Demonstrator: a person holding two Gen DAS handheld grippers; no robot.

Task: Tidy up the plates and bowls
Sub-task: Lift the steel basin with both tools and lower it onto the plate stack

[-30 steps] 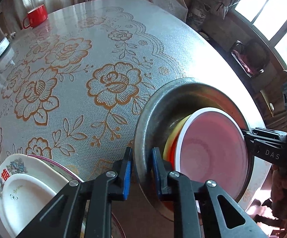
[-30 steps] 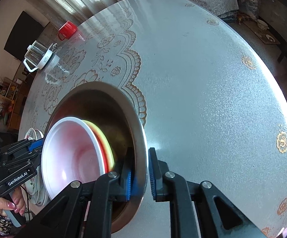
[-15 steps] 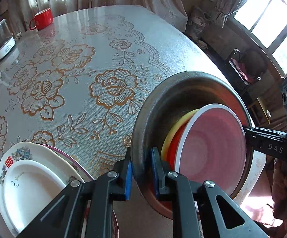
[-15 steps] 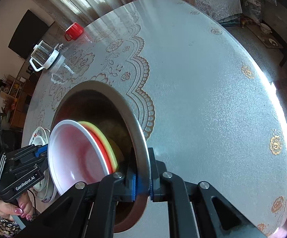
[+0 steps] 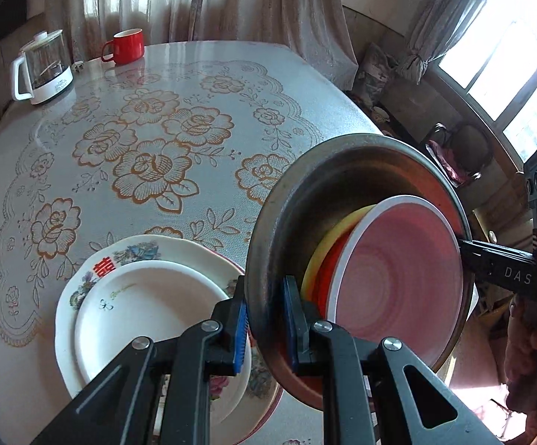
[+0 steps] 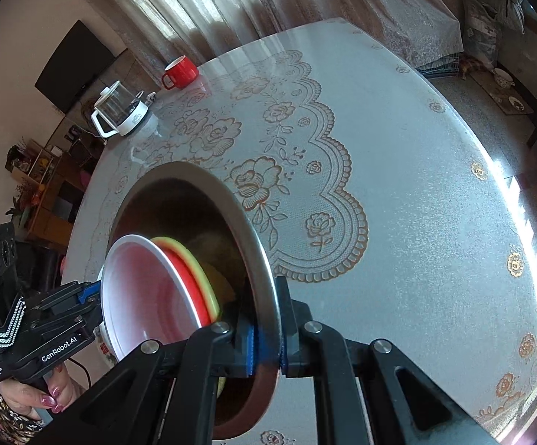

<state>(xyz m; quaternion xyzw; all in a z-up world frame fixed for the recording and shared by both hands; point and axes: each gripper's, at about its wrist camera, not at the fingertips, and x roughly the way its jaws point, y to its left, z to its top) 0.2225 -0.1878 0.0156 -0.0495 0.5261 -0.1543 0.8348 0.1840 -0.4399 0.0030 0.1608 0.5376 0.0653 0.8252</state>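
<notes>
A large metal basin [image 5: 305,193] [image 6: 179,193] hangs above the table, held from both sides. My left gripper [image 5: 264,328] is shut on its near rim, and my right gripper [image 6: 266,335] is shut on the opposite rim. Inside the basin stand nested bowls: a white-rimmed pink bowl [image 5: 402,270] [image 6: 149,296] in front, a red one and a yellow one [image 5: 327,244] behind it. A stack of white floral plates [image 5: 131,296] lies on the table below my left gripper, partly hidden by its fingers.
A red mug [image 5: 127,46] [image 6: 180,70] and a glass kettle [image 5: 43,68] [image 6: 121,113] stand at the far edge of the round table [image 5: 138,141] with its floral cloth. A chair [image 5: 461,148] stands by the window on the right.
Both grippers have lifted the basin with its bowls off the table. The plate stack has come further into the left wrist view, and the mug and kettle now show lower in both views.
</notes>
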